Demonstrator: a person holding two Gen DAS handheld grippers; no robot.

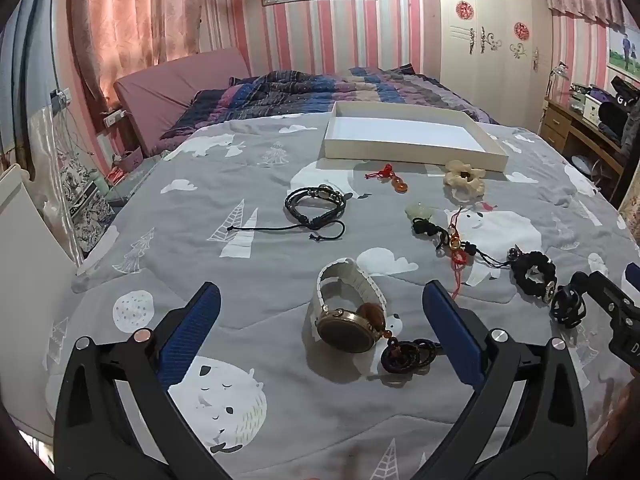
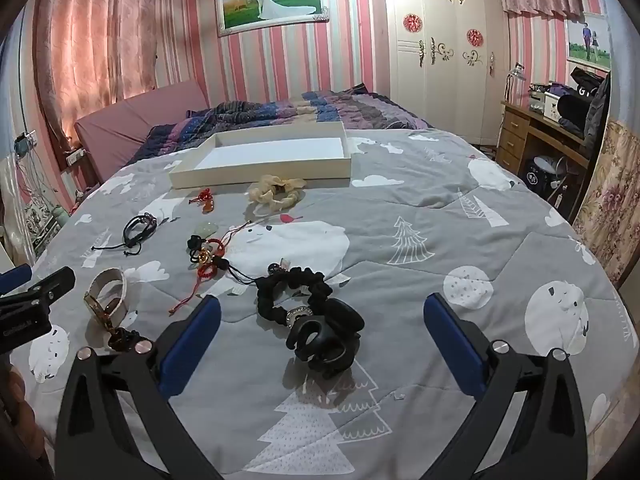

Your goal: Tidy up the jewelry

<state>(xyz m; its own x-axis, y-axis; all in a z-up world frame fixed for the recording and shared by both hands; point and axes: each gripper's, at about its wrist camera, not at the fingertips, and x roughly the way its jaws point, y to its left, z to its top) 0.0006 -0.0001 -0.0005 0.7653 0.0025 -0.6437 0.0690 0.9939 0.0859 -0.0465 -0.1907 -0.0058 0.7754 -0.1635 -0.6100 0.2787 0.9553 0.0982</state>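
The quilt (image 1: 248, 184) is grey with white bears, trees and clouds. At twelve o'clock sits a cream tray (image 1: 412, 152), white inside. The watch (image 1: 348, 312) has a white band, the bracelet (image 1: 316, 204) is black, the scrunchie (image 2: 294, 294) black, the wallpaper (image 2: 280, 64) pink-and-white striped.

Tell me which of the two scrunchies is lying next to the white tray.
The cream scrunchie, just in front of the white tray. The black scrunchie lies much nearer the camera, touching the black hair claw.

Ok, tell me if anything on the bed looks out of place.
The white tray holds nothing, while the jewelry lies loose on the bedspread; the watch is tipped onto its side. Nothing looks damaged.
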